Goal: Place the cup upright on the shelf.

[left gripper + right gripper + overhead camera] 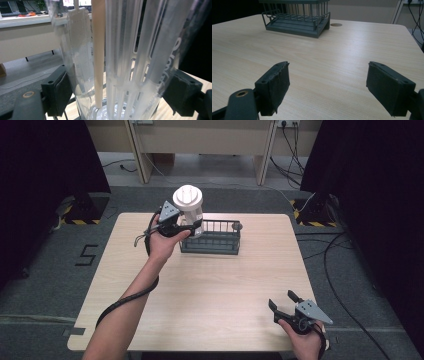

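A clear plastic jar [190,210] with a white lid is held upright by my left gripper [186,225], which is shut on its body at the left end of a dark wire rack [216,241]. In the left gripper view the jar [125,62] sits between both pads, with white ribs and a pale stick inside it. Whether the jar's base rests in the rack is hidden. My right gripper [286,301] hovers open at the table's front right, nothing between its fingers. The right gripper view shows the rack [297,18] far ahead across bare wood.
The light wooden table [200,290] has a small round hole [336,24] beside the rack. Cables trail on the floor at the right [340,265], and a desk frame [200,145] stands beyond the far edge.
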The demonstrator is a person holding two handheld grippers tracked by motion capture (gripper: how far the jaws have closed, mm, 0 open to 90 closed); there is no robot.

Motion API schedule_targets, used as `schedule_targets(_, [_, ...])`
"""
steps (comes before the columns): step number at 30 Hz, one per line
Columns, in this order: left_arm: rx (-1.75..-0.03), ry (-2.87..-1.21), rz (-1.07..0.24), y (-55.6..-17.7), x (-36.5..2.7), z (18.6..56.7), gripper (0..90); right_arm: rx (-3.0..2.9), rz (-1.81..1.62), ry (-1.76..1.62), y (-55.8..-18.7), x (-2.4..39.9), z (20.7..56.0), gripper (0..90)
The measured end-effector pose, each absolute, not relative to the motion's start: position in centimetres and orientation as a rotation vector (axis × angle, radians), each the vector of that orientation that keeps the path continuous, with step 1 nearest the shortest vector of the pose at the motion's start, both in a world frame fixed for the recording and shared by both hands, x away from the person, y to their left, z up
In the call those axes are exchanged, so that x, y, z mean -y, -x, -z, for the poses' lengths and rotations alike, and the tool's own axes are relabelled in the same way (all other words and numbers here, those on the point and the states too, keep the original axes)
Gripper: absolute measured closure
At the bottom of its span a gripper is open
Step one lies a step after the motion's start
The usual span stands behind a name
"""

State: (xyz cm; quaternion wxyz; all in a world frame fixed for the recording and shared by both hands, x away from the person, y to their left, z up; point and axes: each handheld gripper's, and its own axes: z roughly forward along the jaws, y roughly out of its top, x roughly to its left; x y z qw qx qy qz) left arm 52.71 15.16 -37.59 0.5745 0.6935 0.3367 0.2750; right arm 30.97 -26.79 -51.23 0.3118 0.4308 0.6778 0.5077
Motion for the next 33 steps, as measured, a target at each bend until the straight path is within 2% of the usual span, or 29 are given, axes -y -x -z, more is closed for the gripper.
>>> schedule_targets(33, [-0.820, -1.641, -0.610, -56.7, -10.7, 37.9, 17.9, -1.786, -1.352, -1.136, -31.0, 26.8, 51.3, 19.3])
